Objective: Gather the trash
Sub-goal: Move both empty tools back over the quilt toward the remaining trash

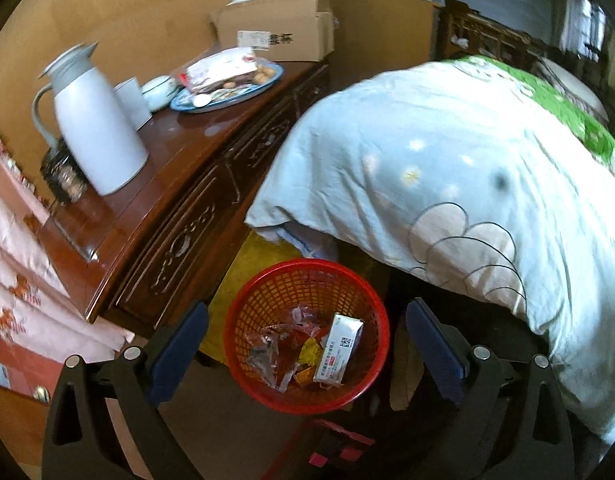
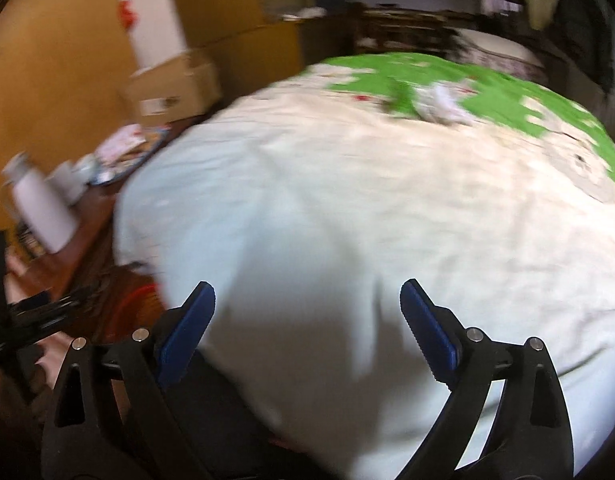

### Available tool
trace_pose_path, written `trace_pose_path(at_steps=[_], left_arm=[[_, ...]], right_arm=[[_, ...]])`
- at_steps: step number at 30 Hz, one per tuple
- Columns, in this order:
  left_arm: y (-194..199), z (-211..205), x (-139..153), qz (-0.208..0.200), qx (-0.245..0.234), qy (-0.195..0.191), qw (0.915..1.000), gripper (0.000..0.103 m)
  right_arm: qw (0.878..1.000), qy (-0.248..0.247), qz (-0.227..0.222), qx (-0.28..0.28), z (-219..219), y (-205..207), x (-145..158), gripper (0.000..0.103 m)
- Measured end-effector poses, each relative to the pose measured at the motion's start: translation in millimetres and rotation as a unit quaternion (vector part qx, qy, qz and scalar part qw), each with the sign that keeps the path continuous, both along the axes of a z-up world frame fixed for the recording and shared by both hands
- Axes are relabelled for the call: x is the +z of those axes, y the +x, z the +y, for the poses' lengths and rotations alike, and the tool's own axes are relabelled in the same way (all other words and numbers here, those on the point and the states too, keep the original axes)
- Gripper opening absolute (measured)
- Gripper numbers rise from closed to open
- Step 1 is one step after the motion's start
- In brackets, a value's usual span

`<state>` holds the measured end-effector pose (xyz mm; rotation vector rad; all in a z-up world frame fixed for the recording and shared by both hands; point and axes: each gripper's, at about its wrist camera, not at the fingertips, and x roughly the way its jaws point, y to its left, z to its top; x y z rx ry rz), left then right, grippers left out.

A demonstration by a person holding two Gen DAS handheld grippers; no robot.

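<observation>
A red mesh trash basket (image 1: 267,292) stands on the floor between the wooden dresser and the bed. It holds a white medicine box (image 1: 339,348) and several crumpled wrappers (image 1: 275,354). My left gripper (image 1: 307,320) is open and empty, hovering above the basket. My right gripper (image 2: 307,300) is open and empty above the pale blue quilt (image 2: 327,220). A crumpled white paper (image 2: 441,104) lies far up on the green part of the quilt. The right wrist view is blurred. The basket's red rim (image 2: 141,294) shows at its lower left.
The dark wooden dresser (image 1: 195,200) carries a white thermos jug (image 1: 95,128), a cup (image 1: 133,102), a plate of snacks (image 1: 227,84) and a cardboard box (image 1: 283,36). The quilt (image 1: 467,184) overhangs the bed beside the basket. A patterned cloth (image 1: 27,280) hangs at left.
</observation>
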<state>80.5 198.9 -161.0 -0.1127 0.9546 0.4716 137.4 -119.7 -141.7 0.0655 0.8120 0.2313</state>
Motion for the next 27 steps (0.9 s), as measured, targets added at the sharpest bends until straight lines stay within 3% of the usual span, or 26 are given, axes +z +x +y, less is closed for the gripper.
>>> trace_pose_path(at_steps=[8,16,21,27], left_arm=[[48.3,-33.5,-7.2,0.027,-0.053,-0.005,0.9982,0.097],[124.6,-91.1,0.6,0.027,-0.136,-0.019,0.9901,0.097],[172.6,-136.9,10.3,0.017,-0.196,-0.006,0.9804,0.097],[235.3,-185.8,9.0,0.018,-0.251,-0.023,0.9675,0.097]], right_arm=[[0.995,-0.029,0.018,-0.095,-73.3,51.3,-19.4,0.091],[0.986,-0.045,0.027,-0.155,-122.7,92.5,-30.6,0.091],[0.987,-0.003,0.046,-0.156,-136.1,104.2,-40.2,0.095],[0.987,-0.011,0.051,-0.153,-132.7,106.3,-42.1,0.097]])
